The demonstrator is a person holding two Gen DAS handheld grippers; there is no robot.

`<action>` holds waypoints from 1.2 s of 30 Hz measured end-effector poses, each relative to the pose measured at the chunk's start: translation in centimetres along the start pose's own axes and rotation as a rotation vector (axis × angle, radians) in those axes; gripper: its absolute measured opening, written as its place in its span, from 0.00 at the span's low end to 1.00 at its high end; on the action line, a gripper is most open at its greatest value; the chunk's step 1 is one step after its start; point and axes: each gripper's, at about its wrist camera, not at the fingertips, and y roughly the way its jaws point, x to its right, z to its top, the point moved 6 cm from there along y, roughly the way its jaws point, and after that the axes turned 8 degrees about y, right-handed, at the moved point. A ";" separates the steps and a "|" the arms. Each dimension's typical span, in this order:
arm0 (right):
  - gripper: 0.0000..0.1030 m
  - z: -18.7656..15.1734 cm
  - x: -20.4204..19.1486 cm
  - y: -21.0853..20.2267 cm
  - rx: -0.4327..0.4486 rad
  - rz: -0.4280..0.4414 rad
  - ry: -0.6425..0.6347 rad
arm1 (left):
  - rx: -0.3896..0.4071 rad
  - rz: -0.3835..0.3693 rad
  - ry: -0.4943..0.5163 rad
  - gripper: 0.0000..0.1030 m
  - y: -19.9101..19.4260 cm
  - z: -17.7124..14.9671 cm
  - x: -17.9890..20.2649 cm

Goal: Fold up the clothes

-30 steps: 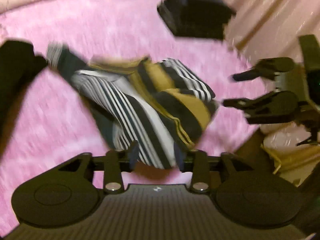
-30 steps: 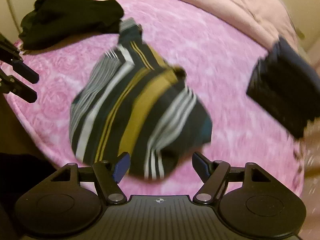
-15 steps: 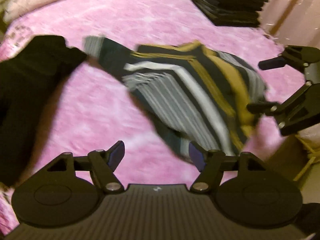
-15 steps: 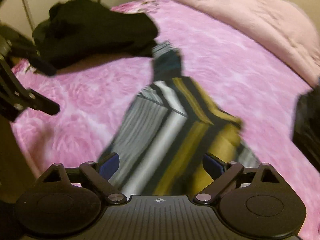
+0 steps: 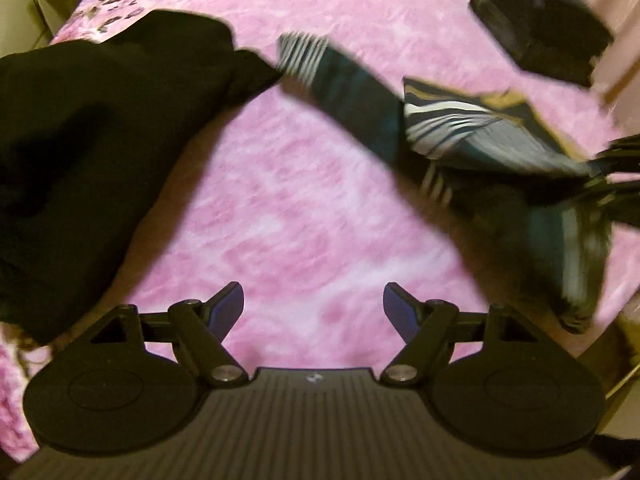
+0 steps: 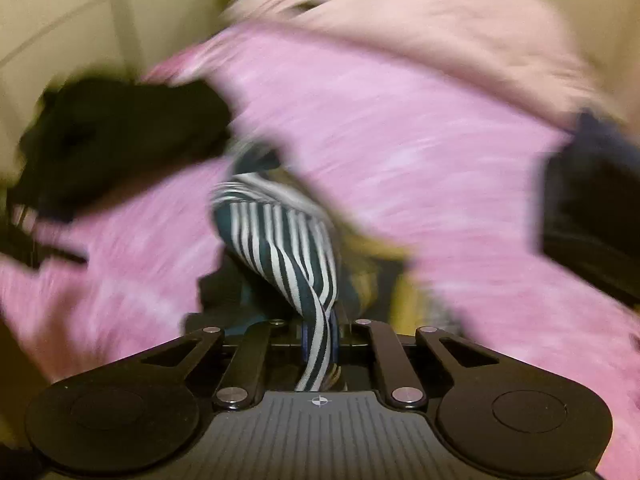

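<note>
The striped top point(image 6: 288, 240), dark teal with white and mustard bands, is gathered into a twisted rope that runs straight into my right tool point(image 6: 320, 344), whose jaws have just snapped closed and now pinch the cloth between them. From there the fabric trails away toward twelve o'clock across the pink bedspread point(image 6: 400, 152), blurred in this view. In the left wrist view the same striped top point(image 5: 460, 132) stretches from about eleven o'clock, where a striped cuff lies just beside the black pile, to three o'clock, where it rises off the bed toward a dark blurred shape that I cannot make out clearly. My left tool point(image 5: 314, 308) stands released, its blue-tipped fingers point(image 5: 230, 304) spread wide over bare pink bedspread point(image 5: 288, 208) with nothing between them; its jaws had been opening and have settled apart. The black pile of clothes point(image 5: 100, 152) fills the nine to ten o'clock side of that view and sits at ten o'clock in the right wrist view point(image 6: 120, 136). A stack of folded dark clothes point(image 5: 540, 36) lies at one o'clock, well apart from the striped top, and shows at three o'clock for the right tool point(image 6: 588, 200). A pale pink blanket point(image 6: 420, 28) is bunched along the far edge of the bed.
</note>
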 end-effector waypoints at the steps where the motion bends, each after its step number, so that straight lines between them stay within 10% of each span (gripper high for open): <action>1: 0.08 0.6 2.5 -1.9 0.029 -0.047 0.050 | 0.022 -0.015 0.013 0.71 -0.2 0.9 0.7; 9: 0.08 -5.0 19.6 -5.9 0.035 -0.304 0.437 | 0.132 -0.121 0.129 0.71 0.6 8.4 8.1; 23: 0.12 -16.1 32.7 -1.0 -0.261 -0.235 0.625 | 0.072 -0.143 0.429 0.71 10.9 19.4 22.7; 27: 0.14 -15.1 32.5 -4.0 -0.177 -0.241 0.520 | 0.045 -0.124 0.610 0.71 14.2 21.5 26.4; 30: 0.86 -13.0 29.0 -4.7 -0.101 -0.128 0.460 | 0.038 -0.102 0.685 0.71 14.7 22.3 27.2; 36: 0.86 -9.0 18.4 1.2 -0.055 0.106 0.213 | 0.028 -0.061 0.651 0.71 14.0 22.4 24.4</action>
